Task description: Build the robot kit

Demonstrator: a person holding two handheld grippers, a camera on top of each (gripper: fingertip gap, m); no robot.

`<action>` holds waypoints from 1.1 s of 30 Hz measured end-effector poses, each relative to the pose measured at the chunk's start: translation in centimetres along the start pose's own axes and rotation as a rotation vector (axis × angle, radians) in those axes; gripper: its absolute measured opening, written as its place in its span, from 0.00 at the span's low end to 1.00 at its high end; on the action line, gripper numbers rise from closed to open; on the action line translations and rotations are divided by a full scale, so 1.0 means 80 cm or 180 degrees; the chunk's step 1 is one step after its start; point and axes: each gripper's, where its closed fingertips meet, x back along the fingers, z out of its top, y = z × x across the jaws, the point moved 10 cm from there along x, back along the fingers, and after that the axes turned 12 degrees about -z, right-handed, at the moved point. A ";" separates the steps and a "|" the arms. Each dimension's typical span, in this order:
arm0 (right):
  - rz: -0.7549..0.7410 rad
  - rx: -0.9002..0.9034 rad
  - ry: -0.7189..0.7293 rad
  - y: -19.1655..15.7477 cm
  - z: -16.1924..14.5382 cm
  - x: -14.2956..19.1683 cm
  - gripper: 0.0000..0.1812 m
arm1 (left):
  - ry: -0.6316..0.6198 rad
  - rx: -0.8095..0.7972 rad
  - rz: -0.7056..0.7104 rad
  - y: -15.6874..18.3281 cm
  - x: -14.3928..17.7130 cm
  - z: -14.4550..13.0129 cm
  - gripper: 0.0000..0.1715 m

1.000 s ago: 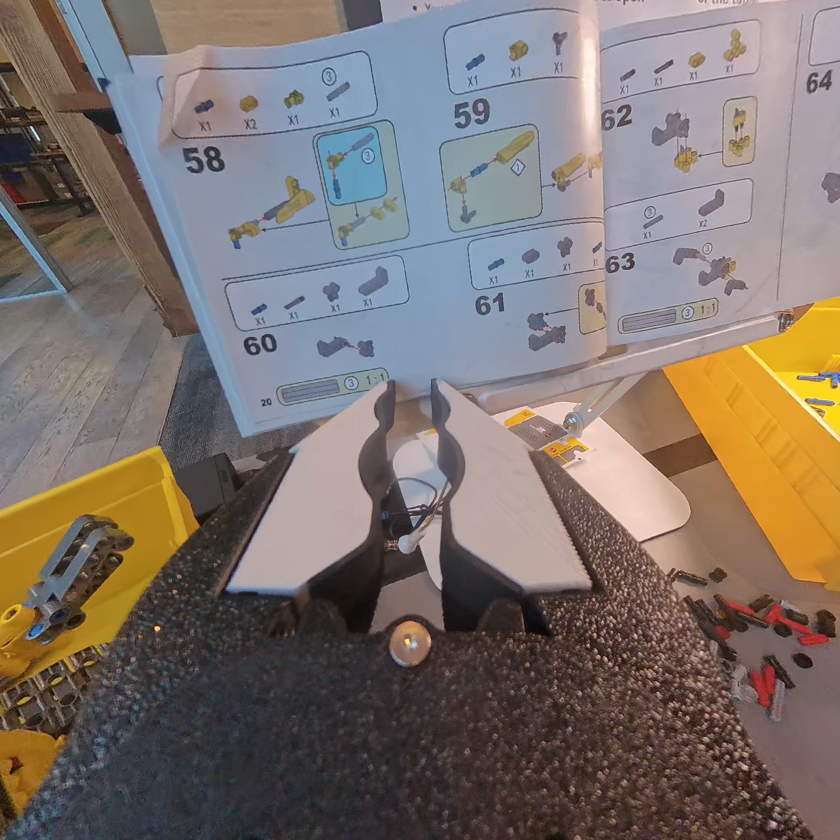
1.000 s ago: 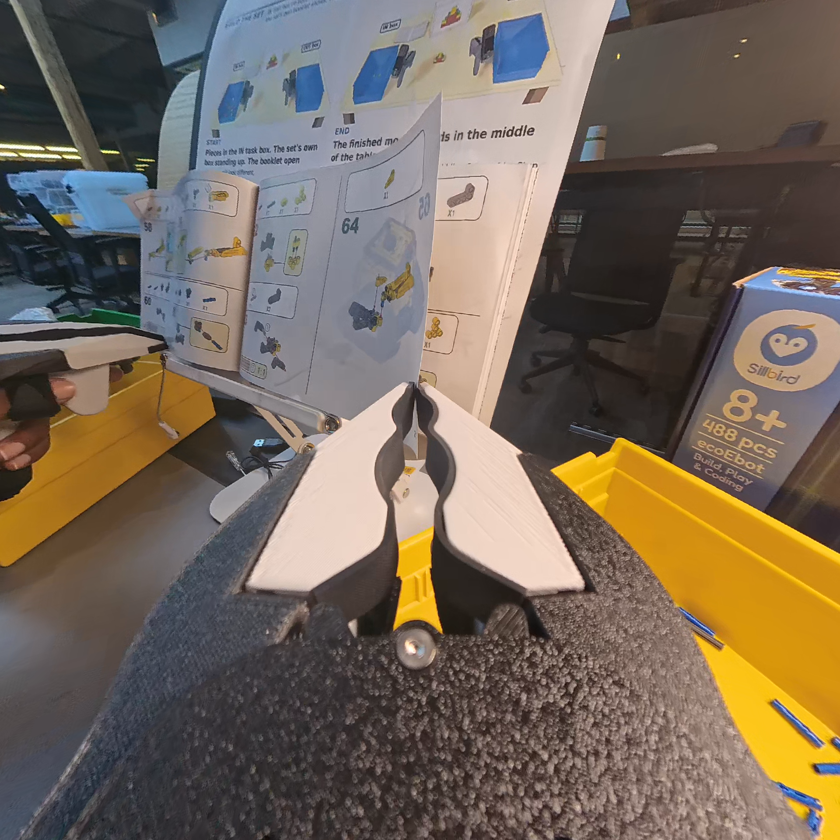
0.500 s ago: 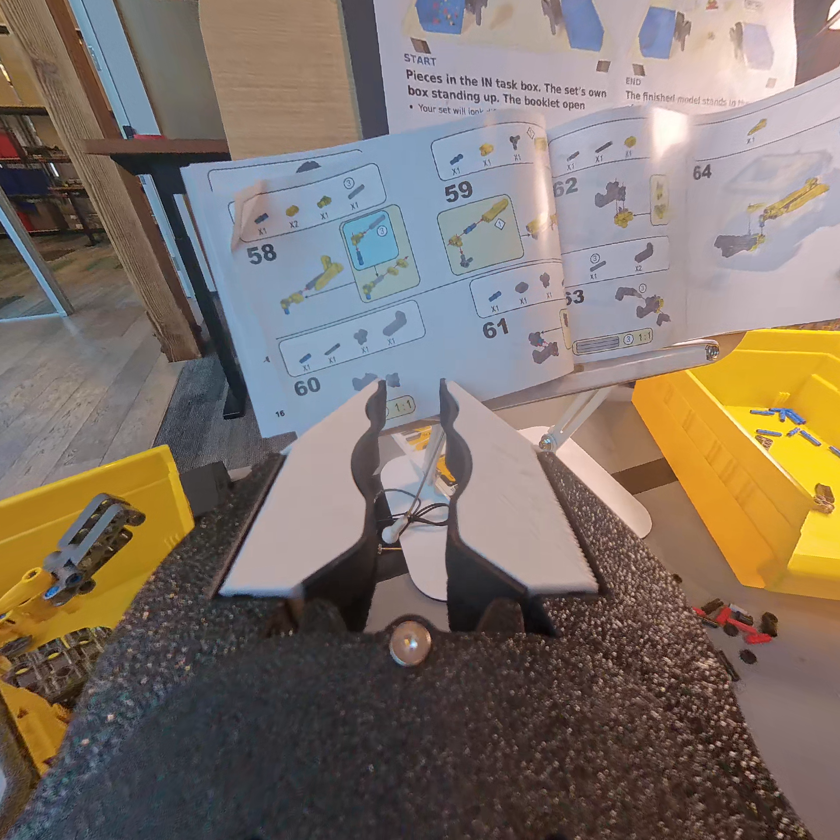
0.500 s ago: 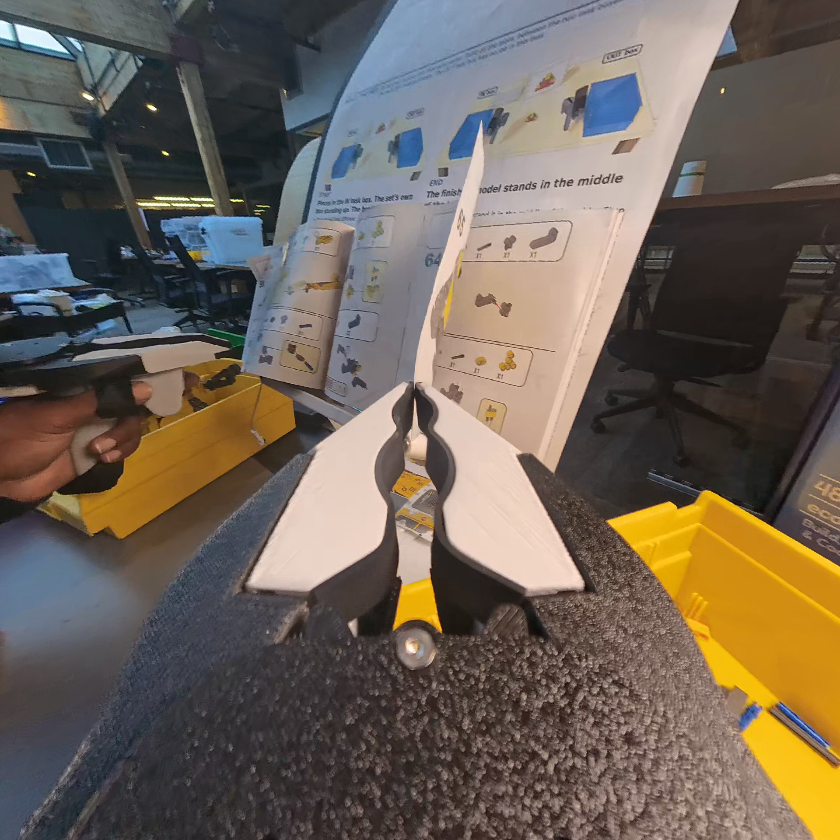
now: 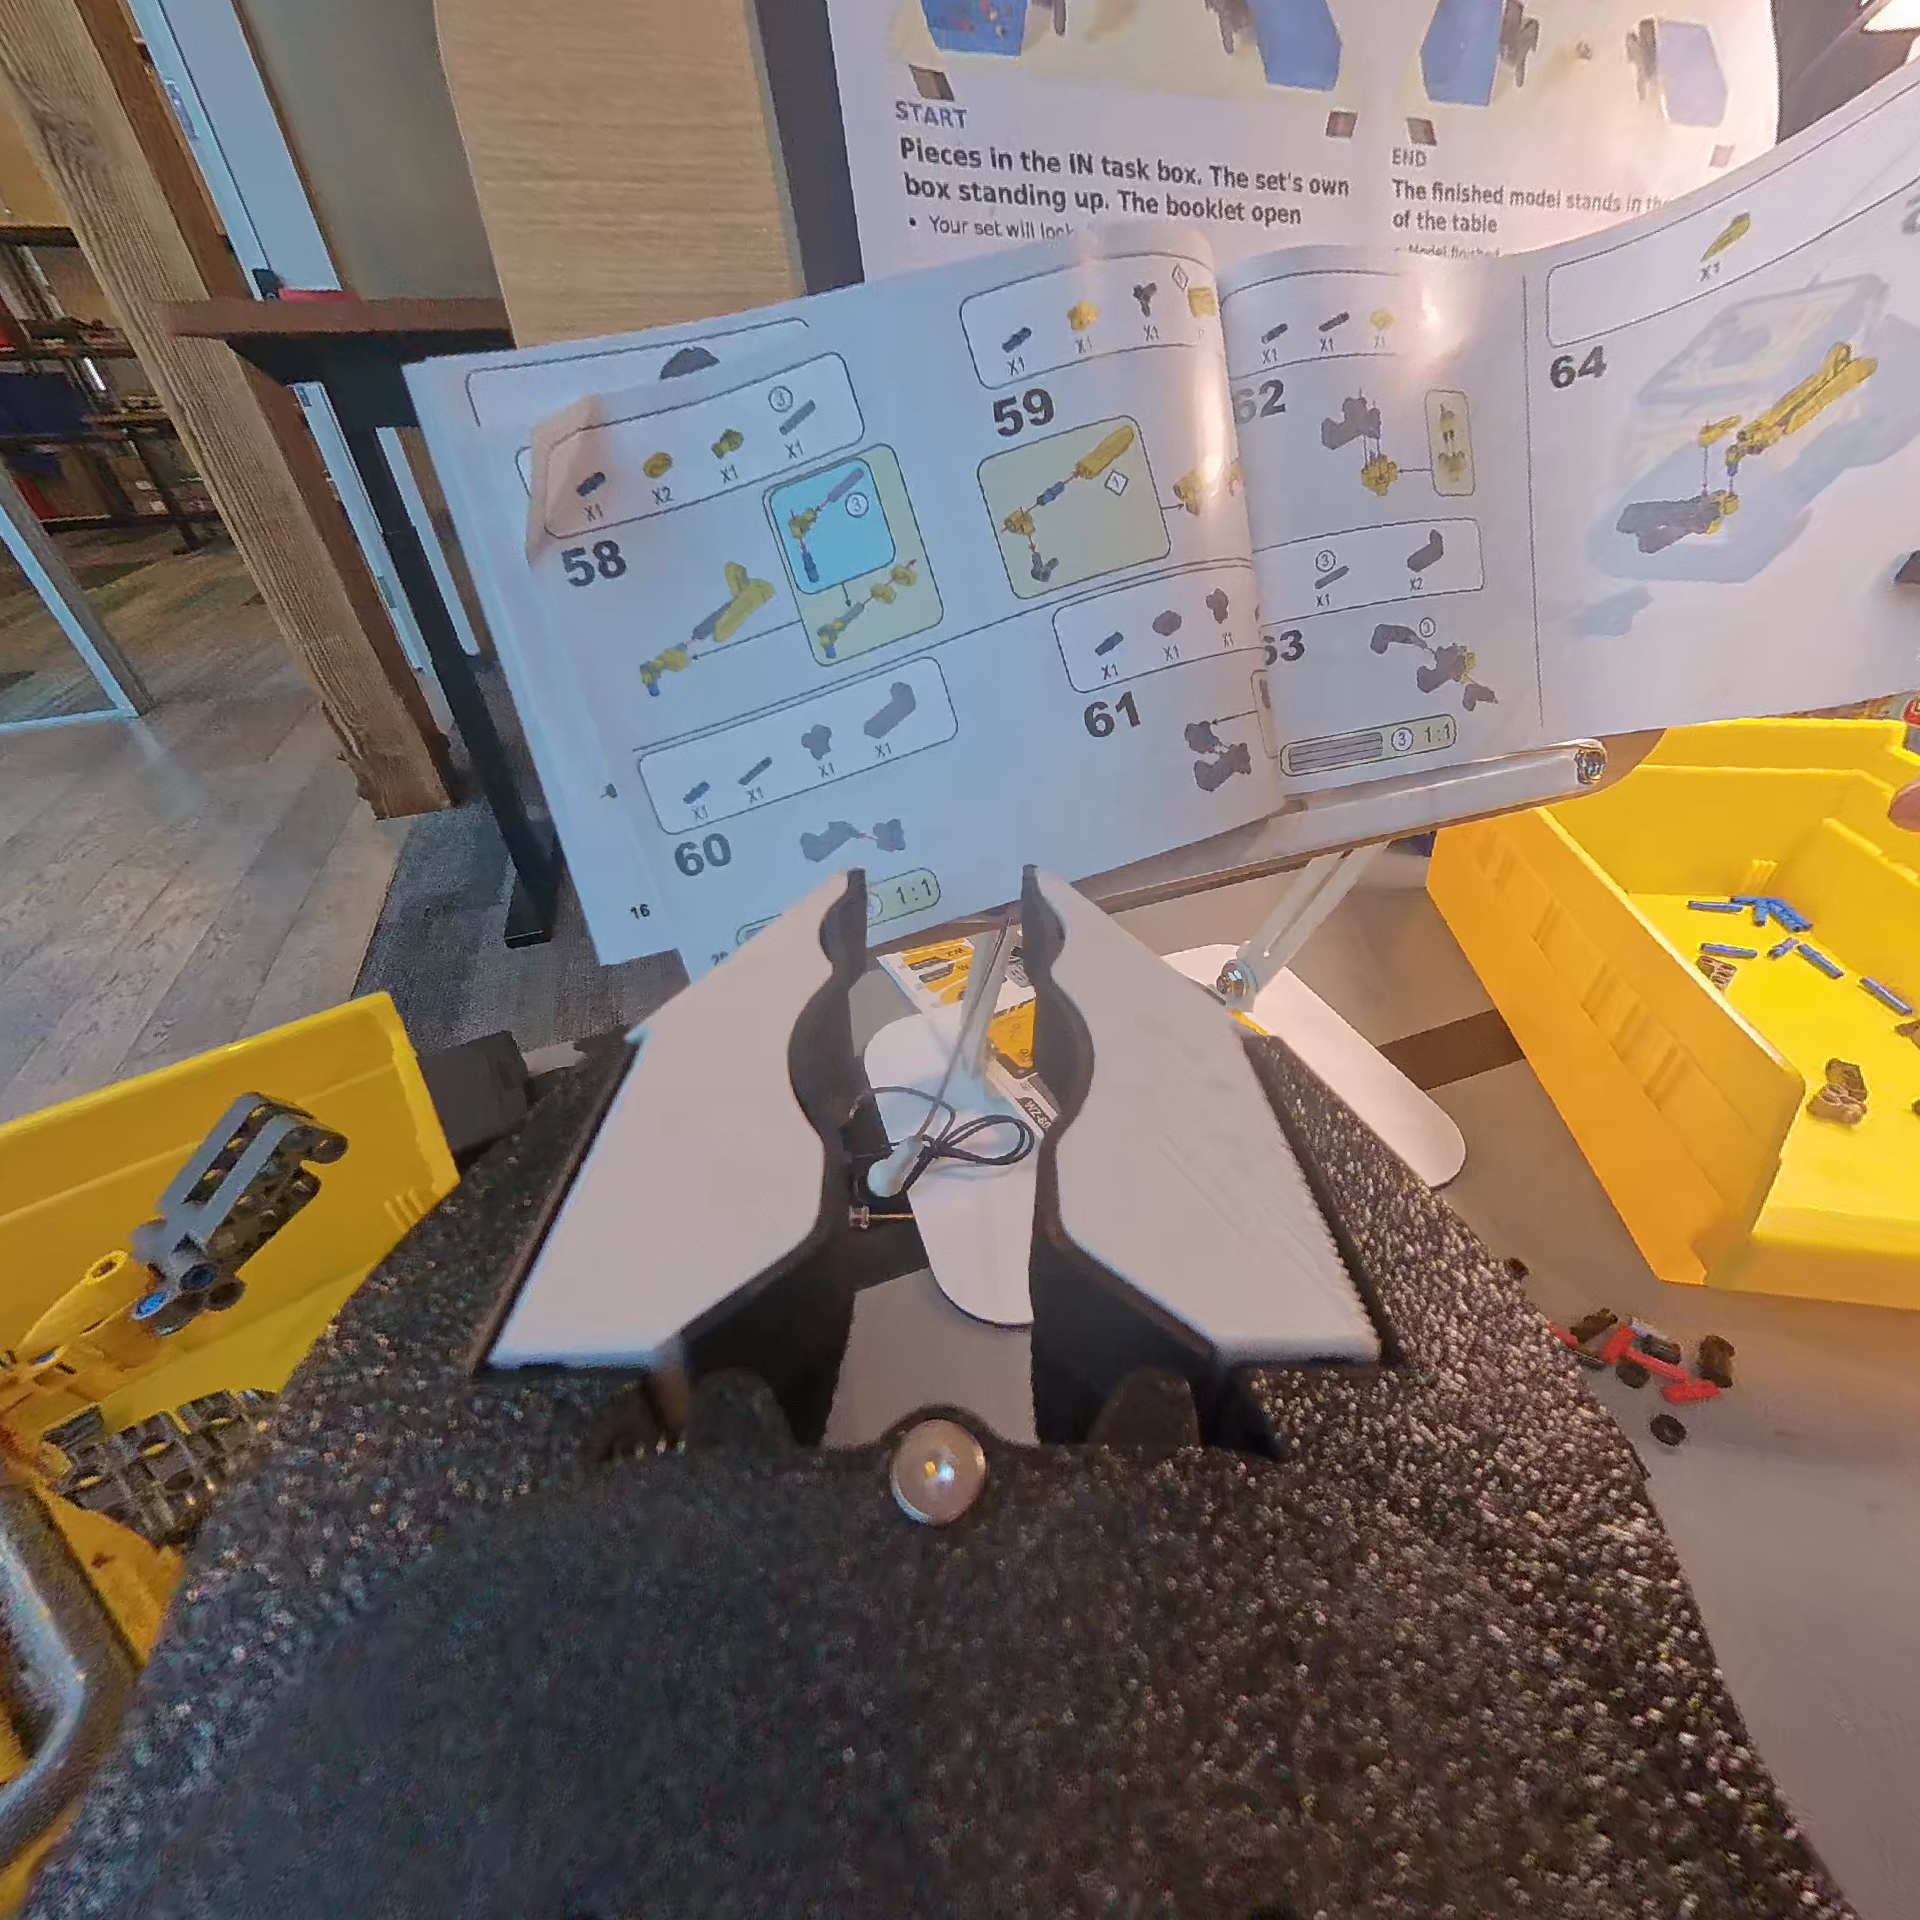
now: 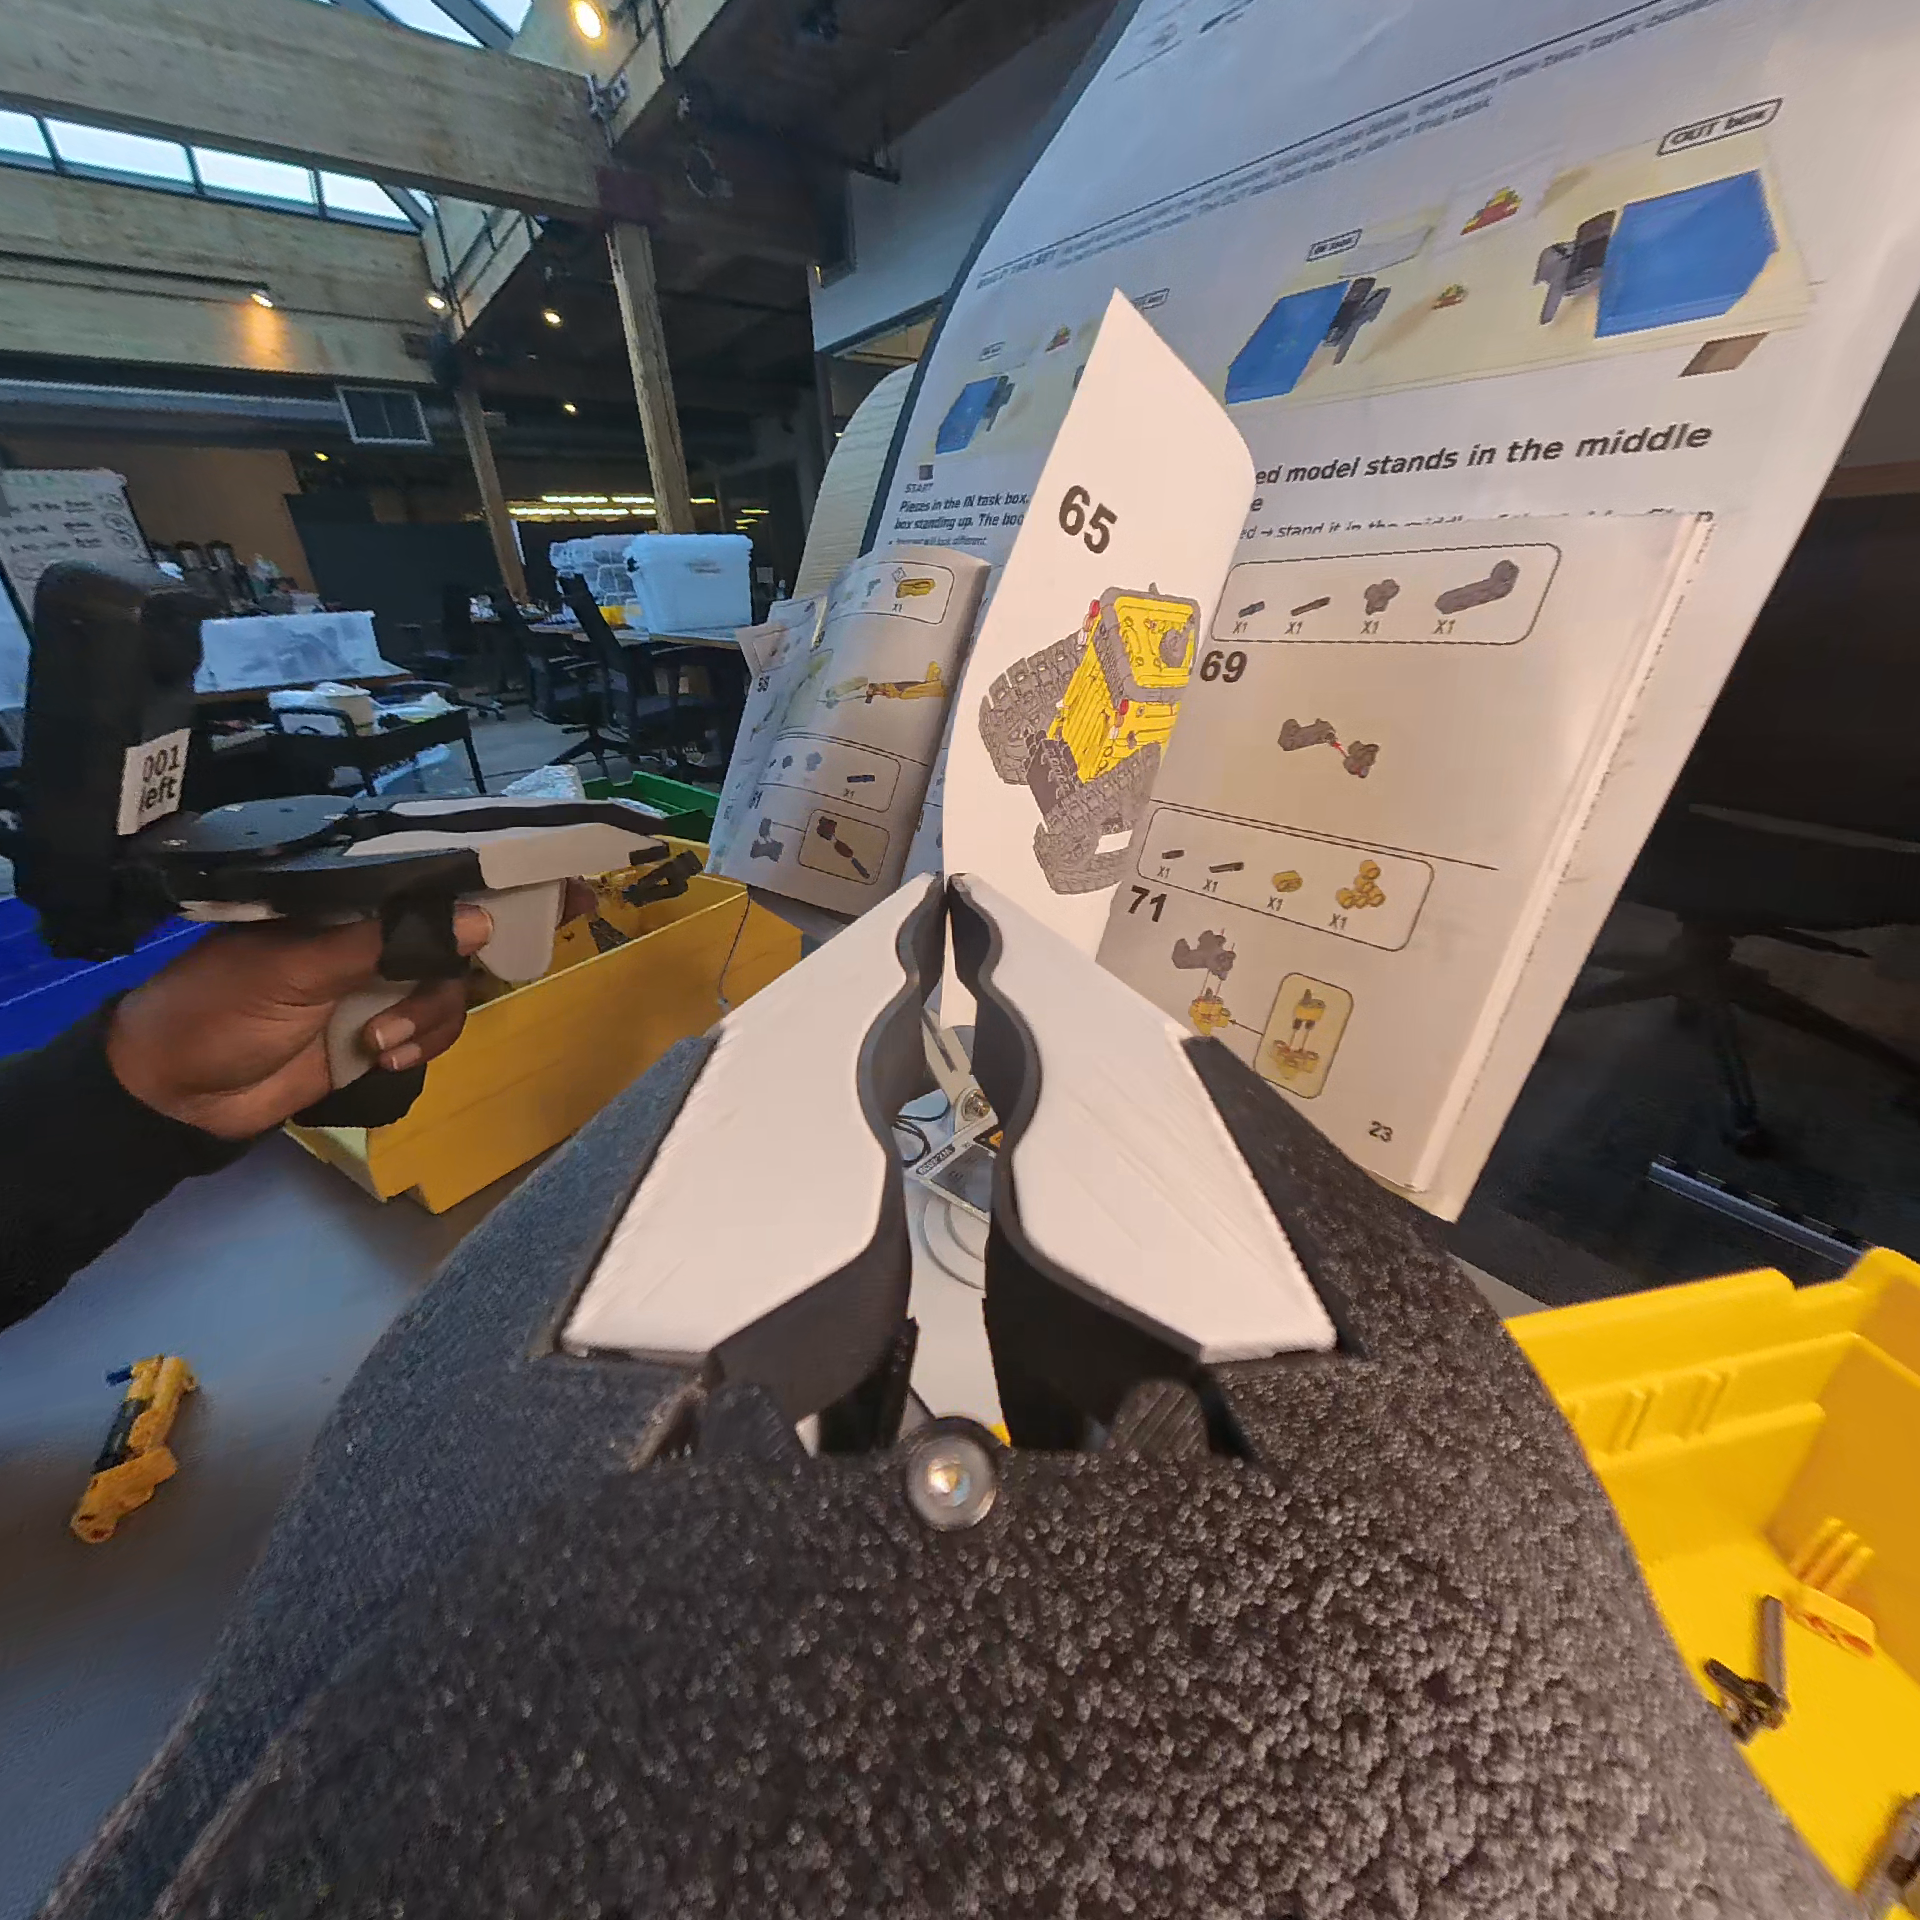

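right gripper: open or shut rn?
Shut. The right gripper has its fingers meeting at the tips, pinching the bottom edge of a loose booklet page that stands upright.

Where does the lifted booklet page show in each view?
Left wrist view: page at upper right, curving off the booklet.
Right wrist view: page at centre, pinched upright by the right gripper.
Shared landmark: the white stand.
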 end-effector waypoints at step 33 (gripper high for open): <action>0.0534 0.0126 -0.0175 -0.048 -0.013 -0.020 0.00 | 0.0065 0.0114 -0.0090 -0.007 0.012 0.008 0.17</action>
